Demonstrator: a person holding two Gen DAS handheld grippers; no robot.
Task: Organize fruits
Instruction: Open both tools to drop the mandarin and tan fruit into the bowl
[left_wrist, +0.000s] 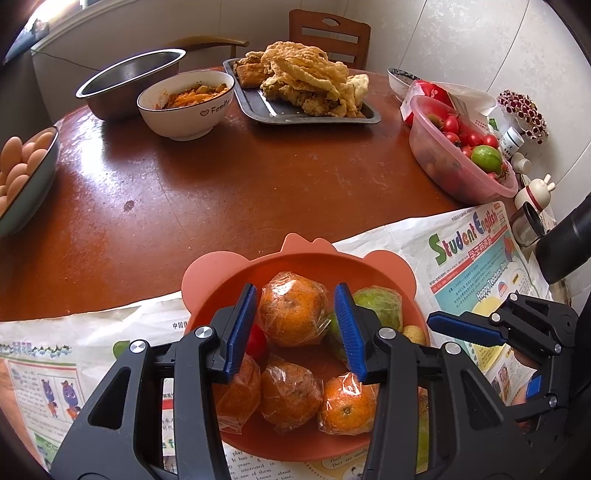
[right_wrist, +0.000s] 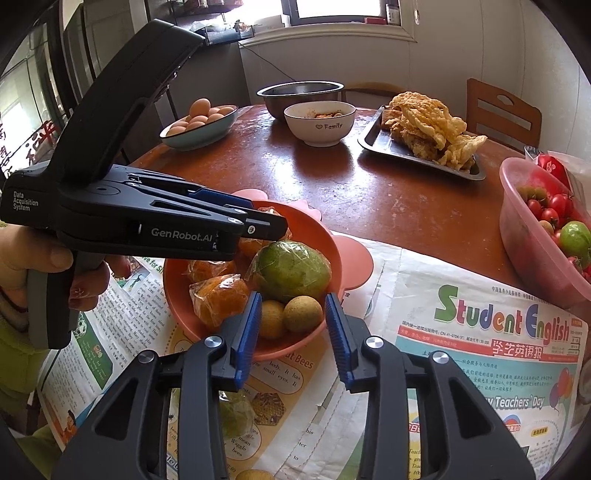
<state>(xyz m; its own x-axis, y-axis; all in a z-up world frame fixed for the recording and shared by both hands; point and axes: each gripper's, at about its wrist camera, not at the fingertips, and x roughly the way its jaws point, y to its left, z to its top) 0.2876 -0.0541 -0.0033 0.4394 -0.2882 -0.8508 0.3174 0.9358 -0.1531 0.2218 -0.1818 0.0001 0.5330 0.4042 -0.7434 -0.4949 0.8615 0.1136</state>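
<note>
A pink bowl (left_wrist: 221, 273) on newspaper holds several plastic-wrapped oranges, a wrapped green fruit (left_wrist: 380, 306), a small red fruit (left_wrist: 256, 341) and small tan fruits (right_wrist: 303, 314). My left gripper (left_wrist: 295, 328) is open above the bowl, its fingers either side of the top orange (left_wrist: 291, 310) without touching it. My right gripper (right_wrist: 291, 332) is open and empty at the bowl's near rim (right_wrist: 280, 352), just short of the tan fruits. Another wrapped green fruit (right_wrist: 234, 413) and a tan fruit (right_wrist: 255, 474) lie on the newspaper below the right gripper.
A translucent pink tub (left_wrist: 436, 162) of tomatoes and a green fruit stands at the right. Farther back are a white bowl (left_wrist: 184, 107), a steel bowl (left_wrist: 125, 85), a tray of fried food (left_wrist: 258, 107) and a bowl of eggs (left_wrist: 40, 173). Small bottles stand by the wall.
</note>
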